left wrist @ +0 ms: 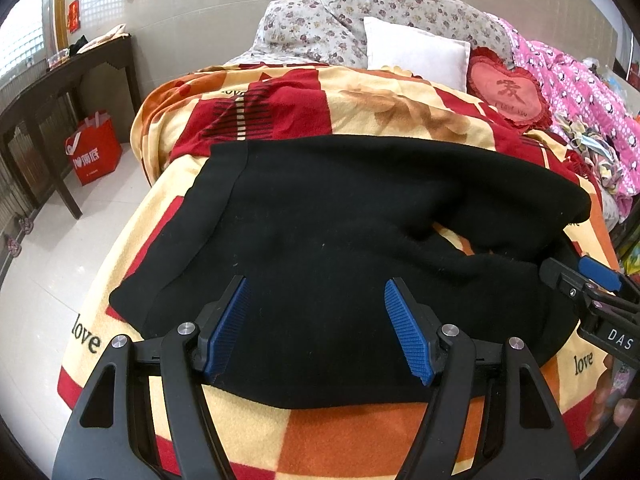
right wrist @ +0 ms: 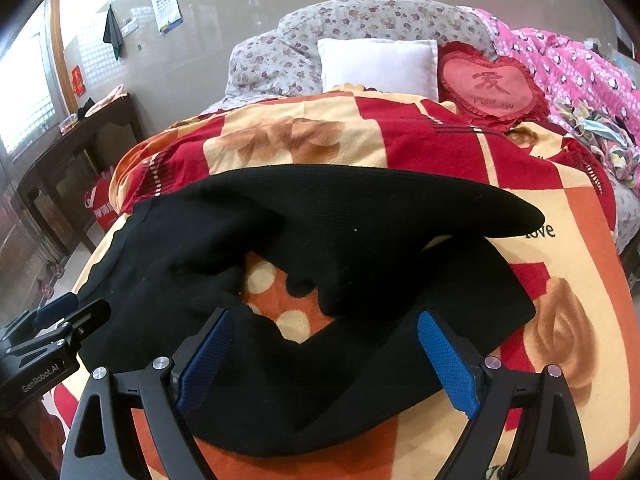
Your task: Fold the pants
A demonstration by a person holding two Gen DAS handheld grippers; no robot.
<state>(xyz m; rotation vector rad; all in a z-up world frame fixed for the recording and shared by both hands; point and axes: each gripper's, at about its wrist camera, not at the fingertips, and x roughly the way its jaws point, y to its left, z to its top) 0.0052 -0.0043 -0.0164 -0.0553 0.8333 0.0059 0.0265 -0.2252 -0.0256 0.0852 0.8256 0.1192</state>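
1. The left gripper [left wrist: 318, 322] hangs over the near-left part of the black pants [left wrist: 340, 216], its jaws wide apart and empty.
2. The pants lie across the patterned blanket [left wrist: 360, 432], roughly doubled; I judge the fold is only half done.
3. The right gripper [right wrist: 326, 356] is also wide open and holds nothing.
4. The next move probably needs both grippers to pinch the near edge.
5. Count: one pair of pants, two grippers, one blanket.

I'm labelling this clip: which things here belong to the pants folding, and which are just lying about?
Job:
black knit pants
left hand-held gripper, open
right hand-held gripper, open

Lying about:
white square pillow
red heart-shaped cushion
red shopping bag
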